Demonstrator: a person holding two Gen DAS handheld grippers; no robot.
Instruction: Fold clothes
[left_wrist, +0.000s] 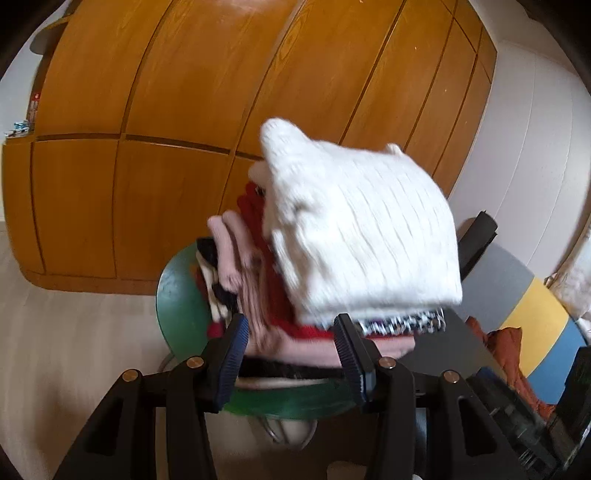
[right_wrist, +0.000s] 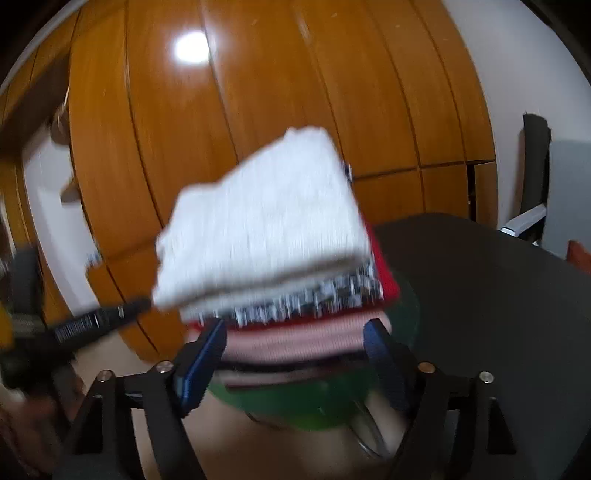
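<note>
While both grippers are held low before the stack, neither is clamped on anything. Nearest in the left wrist view, the left gripper (left_wrist: 293, 345) is seen with its blue pads spread apart, the lower edges of the folded clothes showing between them without being pressed. In the right wrist view the right gripper (right_wrist: 295, 352) is likewise released, its pads wide apart on either side of a pink folded garment (right_wrist: 295, 341) and not touching it. Beyond the pads, at twelve o'clock, the pile of folded clothes (left_wrist: 266, 295) is set on a round green stool (left_wrist: 177, 291), and a folded white knit sweater (left_wrist: 362, 236) is laid on top. At four o'clock a dark table (right_wrist: 498, 314) is seen beside the stool. Farthest back, a wooden wardrobe (left_wrist: 166, 129) is spread across the view.
</note>
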